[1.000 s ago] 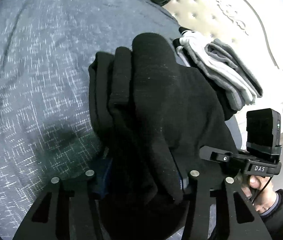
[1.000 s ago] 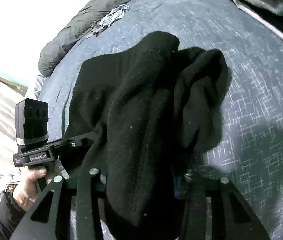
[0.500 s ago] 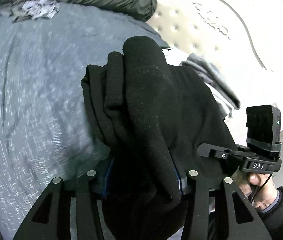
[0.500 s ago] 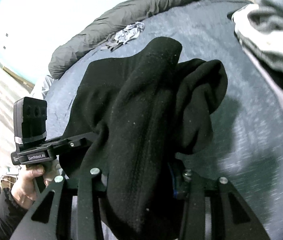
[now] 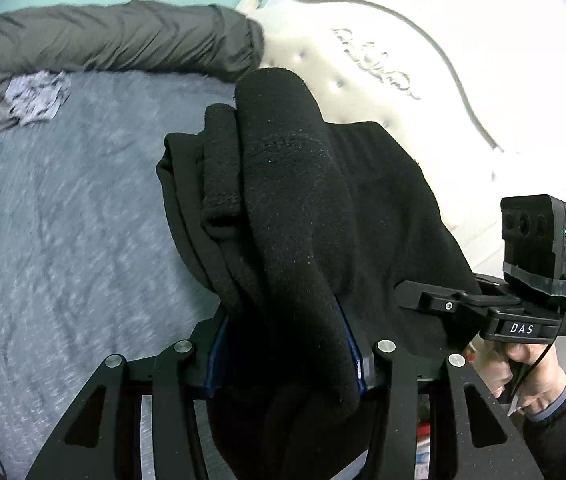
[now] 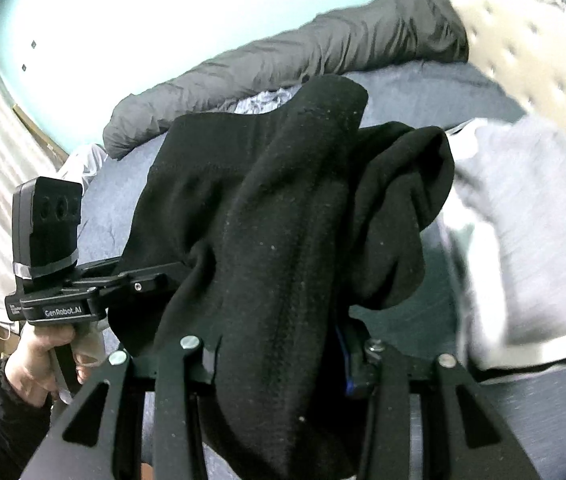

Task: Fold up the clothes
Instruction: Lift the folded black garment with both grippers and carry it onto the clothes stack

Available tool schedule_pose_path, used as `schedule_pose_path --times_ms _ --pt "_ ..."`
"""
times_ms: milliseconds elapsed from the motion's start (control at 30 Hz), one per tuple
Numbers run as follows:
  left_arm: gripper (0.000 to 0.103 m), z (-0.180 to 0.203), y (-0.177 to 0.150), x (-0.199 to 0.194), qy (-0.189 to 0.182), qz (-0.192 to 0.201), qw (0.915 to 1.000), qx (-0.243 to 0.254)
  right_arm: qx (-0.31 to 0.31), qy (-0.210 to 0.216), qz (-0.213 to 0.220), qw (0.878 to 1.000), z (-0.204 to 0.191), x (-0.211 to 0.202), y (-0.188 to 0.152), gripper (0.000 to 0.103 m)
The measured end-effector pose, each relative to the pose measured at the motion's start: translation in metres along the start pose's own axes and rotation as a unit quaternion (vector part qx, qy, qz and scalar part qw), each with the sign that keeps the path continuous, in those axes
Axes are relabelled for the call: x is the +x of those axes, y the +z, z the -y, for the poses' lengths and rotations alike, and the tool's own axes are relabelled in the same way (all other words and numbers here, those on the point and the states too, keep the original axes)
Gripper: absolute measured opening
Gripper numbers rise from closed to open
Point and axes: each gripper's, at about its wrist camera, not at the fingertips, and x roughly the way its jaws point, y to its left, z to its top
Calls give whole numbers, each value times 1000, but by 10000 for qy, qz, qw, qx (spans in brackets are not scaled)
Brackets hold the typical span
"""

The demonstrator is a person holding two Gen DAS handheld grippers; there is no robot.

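A folded black garment (image 5: 295, 208) is bunched between both grippers and held above the bed. My left gripper (image 5: 283, 344) is shut on one end of it; the cloth drapes over the jaws and hides the fingertips. My right gripper (image 6: 279, 352) is shut on the other end of the black garment (image 6: 275, 216). The right gripper (image 5: 523, 280) shows at the right of the left wrist view, the left gripper (image 6: 55, 256) at the left of the right wrist view. A stack of folded grey and white clothes (image 6: 523, 232) lies just right of the garment.
The grey-blue bedspread (image 5: 63, 240) lies below. A dark grey duvet roll (image 5: 115, 40) runs along the far side. A small patterned cloth (image 5: 31, 96) lies near it. A cream tufted headboard (image 5: 403, 80) stands at the right.
Both grippers have lifted and carried the black garment toward the headboard and the folded stack. The stack has left the left wrist view and grown larger in the right wrist view.
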Motion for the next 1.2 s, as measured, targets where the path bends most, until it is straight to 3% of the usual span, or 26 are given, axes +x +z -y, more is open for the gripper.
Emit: schedule_pose_path --times_ms 300,533,800,1000,1167,1200 --pt "51 78 60 43 -22 202 9997 151 -67 -183 150 9997 61 -74 48 41" --pt "51 109 76 108 -229 255 9994 -100 -289 -450 -1 9986 122 -103 73 41" --pt "51 122 74 177 -406 110 9981 -443 -478 -555 -297 9969 185 -110 83 41" --pt "51 115 61 211 -316 -18 9976 -609 -586 -523 -615 9950 224 -83 75 42" --pt "53 106 57 218 -403 39 9958 -817 -420 -306 -486 9975 247 -69 68 52" --pt "53 106 57 217 -442 30 9954 -850 -342 -266 -402 9983 250 -70 66 57"
